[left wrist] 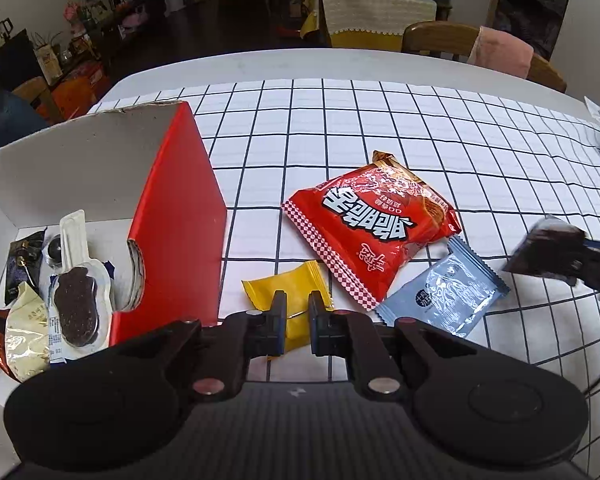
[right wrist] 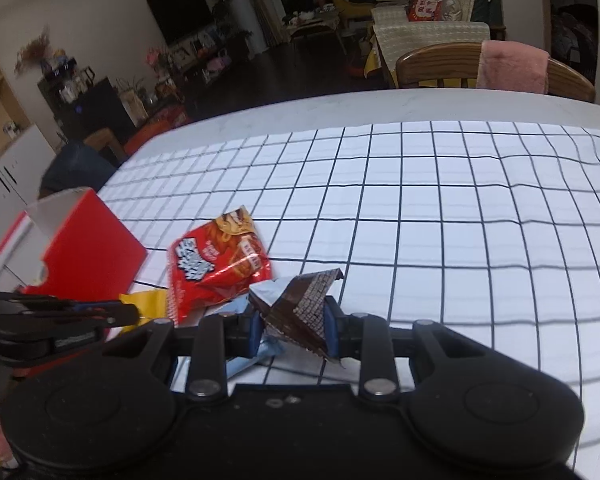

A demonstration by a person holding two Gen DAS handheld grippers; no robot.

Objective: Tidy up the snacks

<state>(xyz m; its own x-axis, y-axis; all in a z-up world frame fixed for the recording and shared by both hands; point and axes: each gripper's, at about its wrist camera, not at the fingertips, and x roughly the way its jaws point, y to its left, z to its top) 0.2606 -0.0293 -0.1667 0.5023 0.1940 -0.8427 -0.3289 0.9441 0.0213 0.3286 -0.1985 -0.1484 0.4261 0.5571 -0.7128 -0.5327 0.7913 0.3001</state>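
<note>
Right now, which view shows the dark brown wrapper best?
The right wrist view: the dark brown wrapper fills the middle, pinched in the right gripper above the checked cloth. The left wrist view shows it only small and blurred at the right edge.

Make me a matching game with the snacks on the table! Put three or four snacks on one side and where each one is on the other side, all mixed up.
Things:
1. yellow packet
2. brown wrapper
3. big red snack bag
4. chocolate biscuit pack

Places:
A. lying inside the red box
B. pinched in the right gripper
C. between the left gripper fingers
D. flat on the checked tablecloth, free of both grippers

Pairs: 1-C, 2-B, 3-D, 4-A
</note>
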